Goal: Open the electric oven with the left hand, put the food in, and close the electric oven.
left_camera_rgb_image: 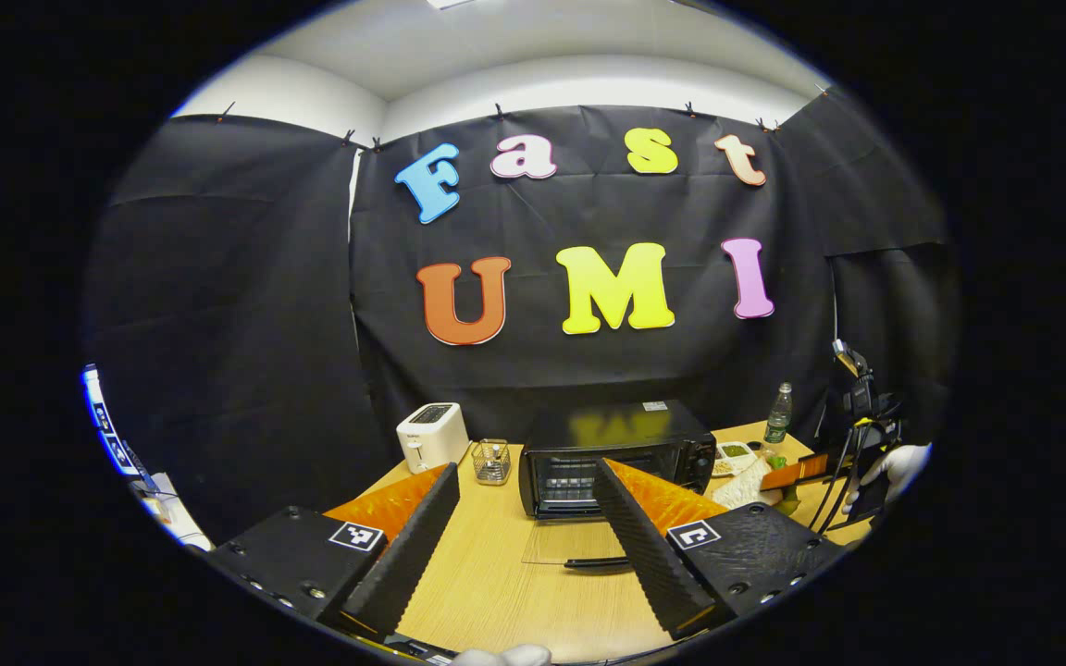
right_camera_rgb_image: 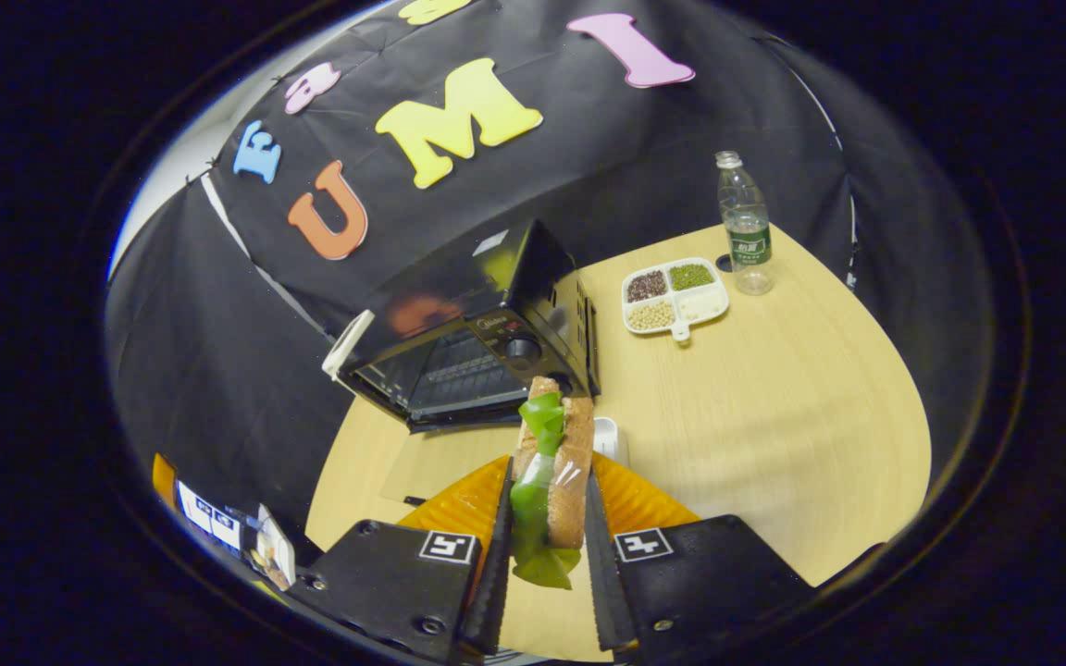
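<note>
A sandwich [right_camera_rgb_image: 551, 472] wrapped in clear film, green lettuce spilling from its edge, stands clamped between the jaws of the right gripper [right_camera_rgb_image: 547, 532], both fingers pressing its flanks, held above the wooden surface [right_camera_rgb_image: 774, 416]. The left gripper [left_camera_rgb_image: 533, 532] hangs with its jaws spread wide and holding nothing, poised over the same surface.

The electric oven [left_camera_rgb_image: 616, 453], the largest thing on the surface, sits straight ahead of the left jaws and ahead and slightly left of the right jaws. Its glass door [left_camera_rgb_image: 570, 546] lies folded down flat, handle toward the camera, the wire rack inside exposed. By that showing, the opening step appears done and the loading step is in hand: the sandwich is gripped but not yet inside. The next move likely calls for carrying it forward and level through the mouth of the oven, over the lowered door, then parting the jaws on the rack.

The lowered door itself lies across the approach and must be cleared. To the left of the left jaws stand a white toaster [left_camera_rgb_image: 431, 435] and a small wire basket [left_camera_rgb_image: 491, 461]. To the right of the right jaws, well apart from the oven's mouth, are a divided dish of beans and grains [right_camera_rgb_image: 675, 294] and a plastic bottle [right_camera_rgb_image: 744, 227].
</note>
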Motion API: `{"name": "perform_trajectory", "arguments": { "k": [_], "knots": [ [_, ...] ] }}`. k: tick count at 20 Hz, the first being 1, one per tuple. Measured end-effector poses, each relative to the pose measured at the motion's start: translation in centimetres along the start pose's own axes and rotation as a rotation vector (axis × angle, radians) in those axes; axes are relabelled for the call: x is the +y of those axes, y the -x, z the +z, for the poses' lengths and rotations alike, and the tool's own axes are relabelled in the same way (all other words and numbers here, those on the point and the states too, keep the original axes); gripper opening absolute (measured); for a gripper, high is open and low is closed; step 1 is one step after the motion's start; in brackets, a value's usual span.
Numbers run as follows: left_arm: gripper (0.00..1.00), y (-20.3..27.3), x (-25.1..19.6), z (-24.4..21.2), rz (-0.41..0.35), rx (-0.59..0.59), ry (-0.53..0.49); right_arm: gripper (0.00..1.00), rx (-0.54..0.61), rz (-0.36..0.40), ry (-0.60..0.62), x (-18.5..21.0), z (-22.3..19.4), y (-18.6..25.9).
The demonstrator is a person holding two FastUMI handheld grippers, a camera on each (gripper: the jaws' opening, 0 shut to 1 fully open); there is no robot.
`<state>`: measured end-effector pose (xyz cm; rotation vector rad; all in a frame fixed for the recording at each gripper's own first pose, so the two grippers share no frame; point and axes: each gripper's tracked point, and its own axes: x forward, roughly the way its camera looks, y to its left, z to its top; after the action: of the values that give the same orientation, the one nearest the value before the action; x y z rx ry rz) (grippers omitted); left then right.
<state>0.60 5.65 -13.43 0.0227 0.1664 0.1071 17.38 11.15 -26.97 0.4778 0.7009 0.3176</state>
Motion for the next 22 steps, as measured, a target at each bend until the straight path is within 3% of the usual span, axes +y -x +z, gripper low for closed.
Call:
{"name": "perform_trajectory", "arguments": {
  "k": [4, 9, 16, 22],
  "knots": [
    [0.96, 0.2, 1.3, -1.6, -0.053, 0.033, -0.005, 0.41, -0.102, 0.029, -0.103, 4.2, -0.9, 0.0],
    [0.96, 1.4, 2.1, -2.8, -0.092, 0.064, -0.044, 0.41, -0.187, 0.055, -0.280, 8.0, -3.1, -3.7],
    [0.96, 3.9, 3.6, -5.7, -0.071, 0.131, -0.078, 0.41, -0.324, 0.103, -0.448, 12.3, -2.9, -10.8],
    [0.96, 4.4, 5.2, -7.0, -0.025, 0.160, -0.077, 0.41, -0.367, 0.122, -0.563, 15.1, -3.5, -16.1]
  ]
}}
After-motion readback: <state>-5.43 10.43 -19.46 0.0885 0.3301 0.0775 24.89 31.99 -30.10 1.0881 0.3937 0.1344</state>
